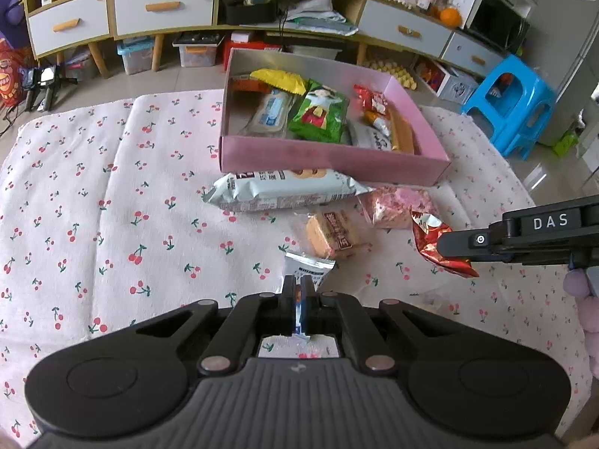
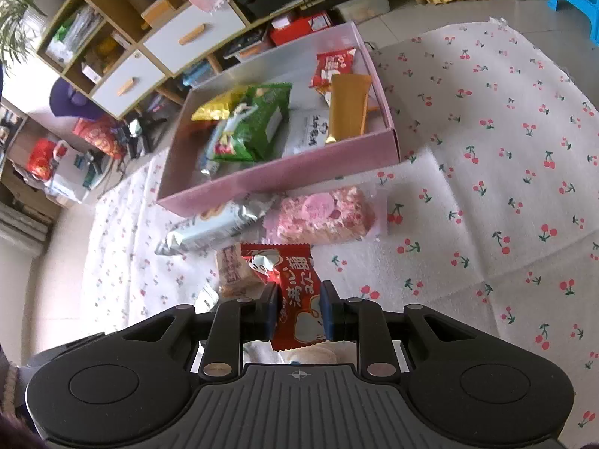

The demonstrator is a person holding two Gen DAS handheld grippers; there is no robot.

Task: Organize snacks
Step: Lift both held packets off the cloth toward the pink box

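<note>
A pink box (image 1: pixel 329 159) on the cherry-print cloth holds several snack packets; it also shows in the right wrist view (image 2: pixel 284 177). My left gripper (image 1: pixel 298 288) is shut on a small white-and-blue packet (image 1: pixel 307 267) just above the cloth. My right gripper (image 2: pixel 298 299) is shut on a red snack packet (image 2: pixel 295 284), held above the cloth near the box's front; the left wrist view shows it (image 1: pixel 438 243) at the right. On the cloth lie a long silver biscuit pack (image 1: pixel 280 191), a pink puffed bar (image 1: pixel 400 205) and a small cake in clear wrap (image 1: pixel 333 239).
A low cabinet with drawers (image 1: pixel 161 11) stands behind the table. A blue plastic stool (image 1: pixel 513 104) is at the right. Storage bins (image 1: pixel 134 54) sit on the floor under the cabinet. The cloth (image 1: pixel 75 205) stretches to the left.
</note>
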